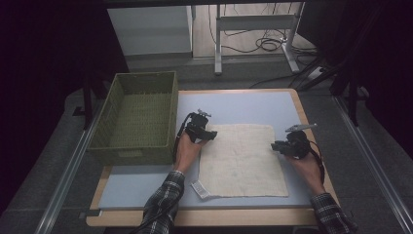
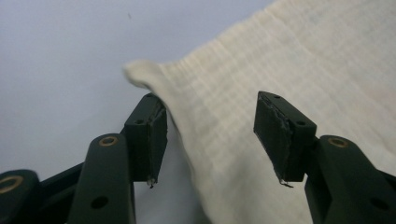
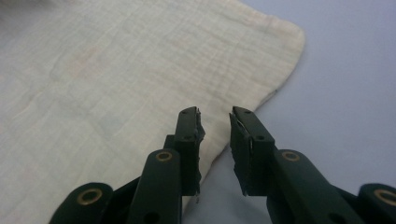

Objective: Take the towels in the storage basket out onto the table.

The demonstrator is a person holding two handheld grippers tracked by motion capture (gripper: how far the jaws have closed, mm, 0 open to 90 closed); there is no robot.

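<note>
Working from the blue mat (image 1: 253,105) down, I've got the cream cloth (image 1: 242,160) lying flat at centre, soft, light, best pinched at its twelve-o'clock corners, left gripper (image 2: 211,135) half open astride the raised corner, right gripper (image 3: 215,151) narrowly parted, holding nothing.

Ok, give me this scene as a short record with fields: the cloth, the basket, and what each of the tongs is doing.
cloth: cream cloth lying flat on the blue mat, white tag at its near left corner
basket: green woven basket, left of the cloth
left tongs: open, astride the cloth's lifted far left corner, not pinching it
right tongs: open a little, at the cloth's right edge, nothing between them
</note>
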